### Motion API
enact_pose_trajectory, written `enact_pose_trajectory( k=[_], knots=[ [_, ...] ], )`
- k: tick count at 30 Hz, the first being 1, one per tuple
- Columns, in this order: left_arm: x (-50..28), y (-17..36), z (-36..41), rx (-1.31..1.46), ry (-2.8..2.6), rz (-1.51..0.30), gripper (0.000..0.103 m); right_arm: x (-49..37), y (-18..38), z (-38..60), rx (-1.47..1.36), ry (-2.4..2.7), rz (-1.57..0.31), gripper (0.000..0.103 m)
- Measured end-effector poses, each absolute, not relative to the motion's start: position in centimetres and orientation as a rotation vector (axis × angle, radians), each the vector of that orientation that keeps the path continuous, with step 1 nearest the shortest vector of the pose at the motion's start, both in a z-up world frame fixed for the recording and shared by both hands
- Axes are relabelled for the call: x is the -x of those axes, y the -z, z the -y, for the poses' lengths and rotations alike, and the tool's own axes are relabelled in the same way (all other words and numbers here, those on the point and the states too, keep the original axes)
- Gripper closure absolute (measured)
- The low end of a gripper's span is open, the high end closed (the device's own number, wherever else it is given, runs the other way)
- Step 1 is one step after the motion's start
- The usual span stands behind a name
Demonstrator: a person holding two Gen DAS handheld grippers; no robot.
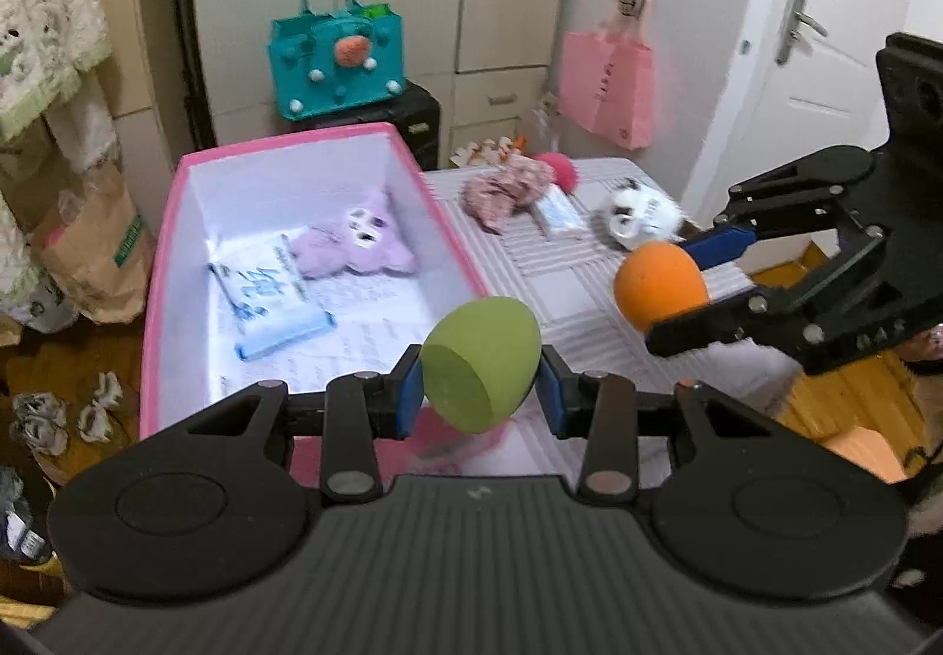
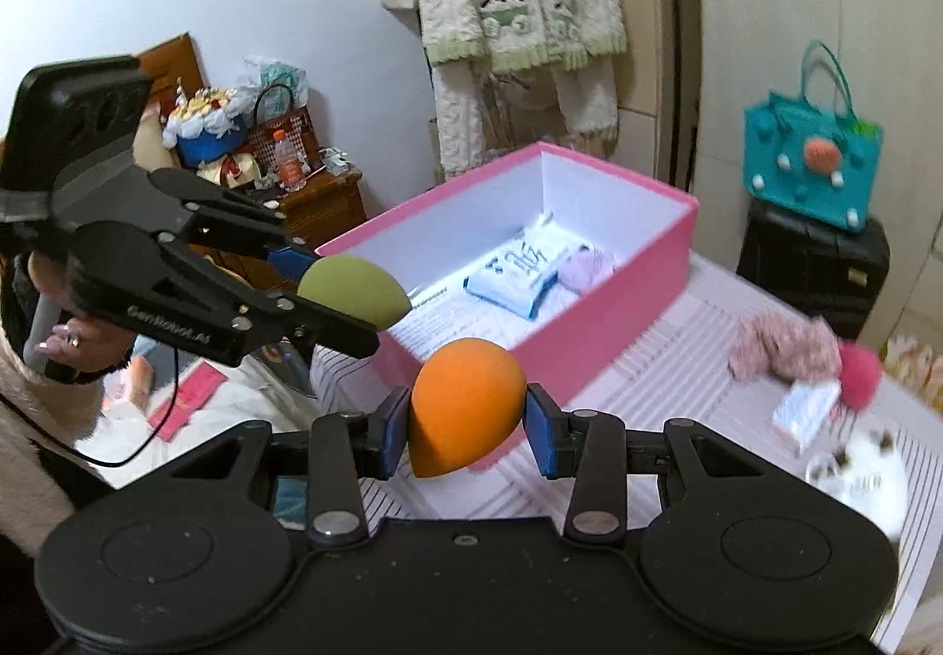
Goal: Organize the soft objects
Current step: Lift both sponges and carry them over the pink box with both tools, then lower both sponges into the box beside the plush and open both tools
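1. Green sponge (image 1: 480, 363), egg-shaped, sits pinched between the blue pads of the left gripper (image 1: 480, 389), just over the near edge of the pink box (image 1: 159, 266) ahead of the claw.
2. The right gripper (image 2: 465, 419) pinches an orange sponge (image 2: 465, 404); the box lies ahead of it and slightly left.
3. Both claws likely need to travel forward past the rim before letting go, so neither sponge bounces off the wall.
4. Inside, a purple plush (image 1: 353, 242) and tissue packs (image 1: 265, 295) occupy the far half; the bare near floor looks the better landing.
5. Releasing low should stop the springy sponges rolling.
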State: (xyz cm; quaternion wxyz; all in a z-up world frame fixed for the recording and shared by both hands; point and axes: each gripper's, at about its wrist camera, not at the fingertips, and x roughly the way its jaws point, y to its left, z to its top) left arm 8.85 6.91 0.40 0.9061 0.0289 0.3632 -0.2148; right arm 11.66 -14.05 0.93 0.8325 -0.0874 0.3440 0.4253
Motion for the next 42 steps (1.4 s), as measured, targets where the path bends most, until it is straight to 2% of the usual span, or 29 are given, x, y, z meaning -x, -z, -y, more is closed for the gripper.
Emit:
enact_pose_trajectory(
  k=[7, 12, 19, 27, 33, 42],
  knots=[
    [-12.4, 0.8, -9.1, -0.119, 0.354, -0.731, 0.064, -16.7, -1.0, 9.1, 0.248, -0.980, -0.737, 0.057],
    [-16.1, 1.3, -10.7, -0.043, 0.323, -0.734, 0.062, -20.0, -0.3, 5.7, 0.443, -0.968, -0.708, 0.057],
    [-22.7, 3.9, -11.5, 0.099, 0.355, -0.916, 0.063, -25.3, 1.9, 1.3, 0.706, -0.958, -0.798, 0.057],
    [-28.3, 6.7, -12.8, 0.299, 0.323, -1.058, 0.064, -27.2, 3.8, -0.5, 0.898, -0.931, -0.813, 0.057],
    [-31.2, 9.5, -13.4, 0.427, 0.276, -1.167, 0.064, -28.7, 4.8, -1.3, 0.961, -0.956, -0.872, 0.057],
    [-33.3, 11.6, -12.4, 0.396, 0.201, -1.245, 0.066, -29.4, 6.1, -1.6, 0.942, -0.990, -0.932, 0.057]
  ],
)
